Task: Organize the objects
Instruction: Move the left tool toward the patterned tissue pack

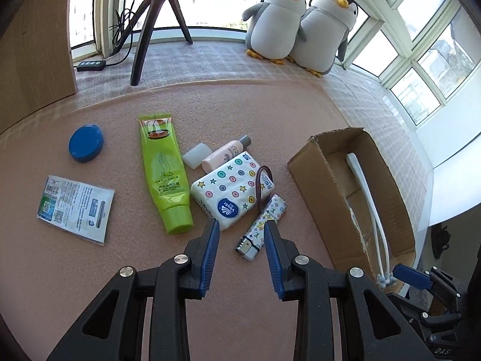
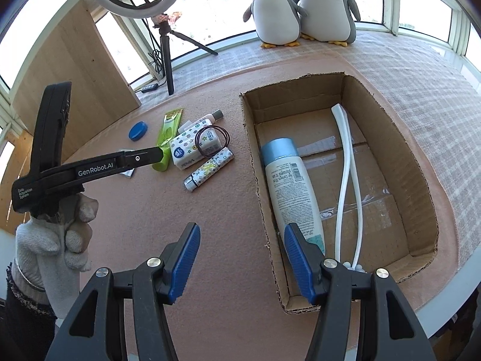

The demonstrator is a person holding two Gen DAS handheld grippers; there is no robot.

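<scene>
**Open cardboard box part-filled, loose toiletries beside it on the pink mat**

Open brown cardboard box [image 2: 421, 162] near the right edge of the pink mat [image 2: 228, 240], holding a white bottle with a pale blue cap [image 2: 290, 186] along its left wall and a long white forked plastic stick [image 2: 345, 162] lying lengthwise beside it. Bottle fully hidden behind the box wall in the left wrist view; stick's beaded end partly cut off by the right gripper [image 2: 242, 258] in the right wrist view. Jaws of that gripper spread wide, empty, straddling the box's left wall near its front corner.

Left of the box, a cluster toward the middle of the mat: patterned white lighter [image 1: 261, 225], star-printed white tissue pack [image 1: 231, 192] with a thin brown hair-tie loop [image 1: 264, 186] resting on it, small pink bottle with a grey cap [image 1: 225, 153] partly tucked behind the pack, translucent white cap-like piece [image 1: 197, 155] hard to identify, lime-green squeeze tube [image 1: 165, 174]. Further left, a round blue tin [image 1: 85, 147] and a flat printed sachet [image 1: 76, 207], text too small to read.

Left gripper [image 1: 242, 234] just above the lighter's near end, jaws apart and holding nothing. In the right wrist view, held by a white-gloved hand [image 2: 57, 240], its arm covering part of the tube and most of the sachet.

Along the far edge: two grey-and-white plush penguins [image 1: 300, 27], one head cropped in the right wrist view, and a dark tripod [image 1: 156, 27].
</scene>
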